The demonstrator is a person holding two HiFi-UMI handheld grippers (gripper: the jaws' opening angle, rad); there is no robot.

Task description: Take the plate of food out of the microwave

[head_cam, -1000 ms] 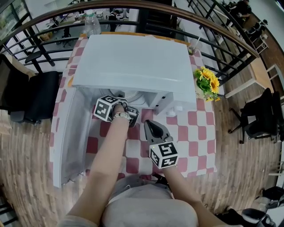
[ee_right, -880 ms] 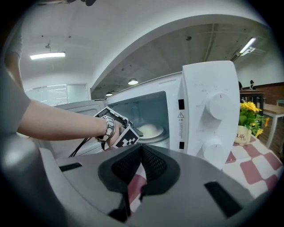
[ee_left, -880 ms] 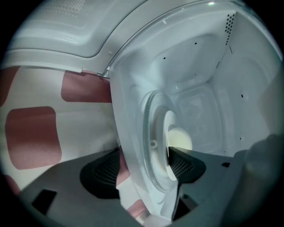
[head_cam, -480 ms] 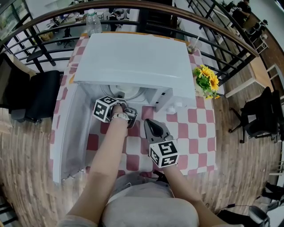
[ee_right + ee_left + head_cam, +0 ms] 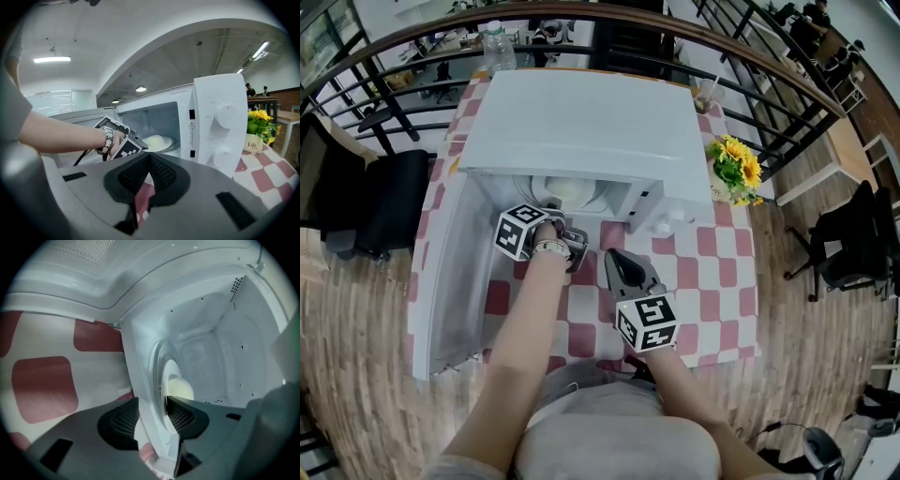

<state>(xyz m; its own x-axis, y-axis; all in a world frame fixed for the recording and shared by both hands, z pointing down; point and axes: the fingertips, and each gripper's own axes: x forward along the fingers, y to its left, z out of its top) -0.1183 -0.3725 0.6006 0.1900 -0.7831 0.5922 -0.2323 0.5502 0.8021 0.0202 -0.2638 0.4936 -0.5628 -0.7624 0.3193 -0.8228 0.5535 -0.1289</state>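
The white microwave (image 5: 581,122) stands on the red-and-white checked table (image 5: 712,272), its door (image 5: 450,281) swung wide open on its left side. Inside the microwave sits the plate (image 5: 172,376) with a pale mound of food (image 5: 181,389) on it.

The left gripper (image 5: 151,414) reaches into the microwave's mouth. Its jaws have just been closing and stand partly apart, one above and one below the plate's near rim. I can't see the pads biting on it yet.

The right gripper (image 5: 149,163) hangs in front of the microwave, over the table, jaws pressed together and holding nothing. Yellow flowers (image 5: 736,173) stand just right of the microwave.
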